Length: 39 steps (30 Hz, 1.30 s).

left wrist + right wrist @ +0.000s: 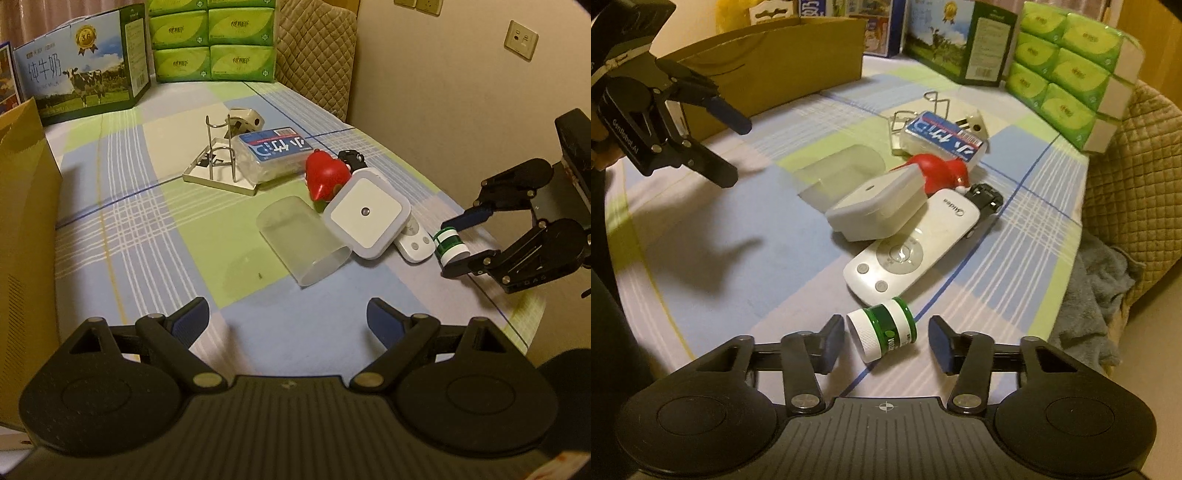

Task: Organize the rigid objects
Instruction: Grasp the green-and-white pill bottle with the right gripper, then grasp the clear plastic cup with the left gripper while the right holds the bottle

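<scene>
A big brown cardboard box (768, 55) fills the upper left; a soft checked cloth (701, 240) covers the table; a smooth white remote (908, 251) lies in the middle; the little round green-and-white jar (882, 328) lies on its side at the bottom, between the right gripper (886, 341) pads, not squeezed yet; the left gripper (288, 321) is spread wide, holding nothing.

On the cloth lie one jar (882, 328), one remote (916, 251), one night light (367, 218), one clear cup (303, 245), one red toy (327, 177) and one wire rack (219, 162). There is one blue-labelled pack (273, 153), one plug adapter (245, 120) and one small black item (352, 158). Behind stand one milk carton (85, 70), one cardboard box (764, 70) and six visible tissue packs (212, 40).
</scene>
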Tool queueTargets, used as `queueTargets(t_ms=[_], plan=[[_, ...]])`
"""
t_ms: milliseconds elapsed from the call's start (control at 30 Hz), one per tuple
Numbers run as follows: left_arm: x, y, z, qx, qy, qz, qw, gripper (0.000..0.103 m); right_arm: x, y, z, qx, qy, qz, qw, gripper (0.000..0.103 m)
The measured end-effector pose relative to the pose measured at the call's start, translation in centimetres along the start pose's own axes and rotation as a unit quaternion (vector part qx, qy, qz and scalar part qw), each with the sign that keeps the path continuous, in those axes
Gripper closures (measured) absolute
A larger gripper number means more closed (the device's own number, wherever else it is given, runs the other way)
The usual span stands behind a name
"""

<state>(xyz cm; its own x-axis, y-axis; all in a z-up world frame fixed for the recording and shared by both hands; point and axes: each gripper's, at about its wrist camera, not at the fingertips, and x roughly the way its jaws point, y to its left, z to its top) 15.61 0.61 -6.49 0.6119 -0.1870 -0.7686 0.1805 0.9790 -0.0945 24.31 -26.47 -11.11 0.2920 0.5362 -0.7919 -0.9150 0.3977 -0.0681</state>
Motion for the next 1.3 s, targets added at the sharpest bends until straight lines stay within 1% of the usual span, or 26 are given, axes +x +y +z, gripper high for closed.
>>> queueTargets(t_ms=[100, 200, 333, 500, 700, 800, 1000, 1200, 1300], plan=[[0.2, -0.1, -0.1, 0.000, 0.003, -0.003, 1.0000, 0.013, 0.1, 0.1, 0.2, -0.001, 0.004, 0.005, 1.000, 0.066], [0.4, -0.1, -0.2, -0.003, 0.006, -0.007, 1.0000, 0.013, 0.0, 0.3, 0.3, 0.006, 0.007, -0.002, 1.000, 0.070], [0.5, -0.4, 0.0, -0.005, 0.006, -0.009, 0.9999, 0.013, -0.6, 0.4, 0.4, 0.046, 0.001, -0.017, 0.999, 0.074], [0.6, -0.4, 0.6, -0.020, 0.001, -0.010, 0.9997, 0.013, -2.0, 1.1, 0.6, 0.104, -0.030, -0.033, 0.994, 0.074], [1.3, -0.3, 2.0, -0.045, -0.015, -0.006, 0.9988, 0.013, -3.2, 2.1, 1.4, 0.155, -0.069, -0.051, 0.984, 0.075], [2.3, -0.2, 2.8, -0.064, -0.019, -0.001, 0.9978, 0.014, -3.2, 2.1, 1.7, 0.178, -0.078, -0.062, 0.979, 0.075], [4.6, -0.1, 4.2, -0.098, -0.022, 0.003, 0.9949, 0.015, -3.0, 1.5, 1.6, 0.209, -0.080, -0.077, 0.972, 0.075], [6.6, -0.7, 4.8, -0.086, -0.013, 0.021, 0.9960, 0.020, -2.8, 1.0, 1.3, 0.223, -0.082, -0.082, 0.968, 0.075], [7.1, -0.9, 4.4, -0.064, -0.002, 0.041, 0.9971, 0.025, -2.8, 0.8, 1.3, 0.229, -0.083, -0.083, 0.966, 0.075]])
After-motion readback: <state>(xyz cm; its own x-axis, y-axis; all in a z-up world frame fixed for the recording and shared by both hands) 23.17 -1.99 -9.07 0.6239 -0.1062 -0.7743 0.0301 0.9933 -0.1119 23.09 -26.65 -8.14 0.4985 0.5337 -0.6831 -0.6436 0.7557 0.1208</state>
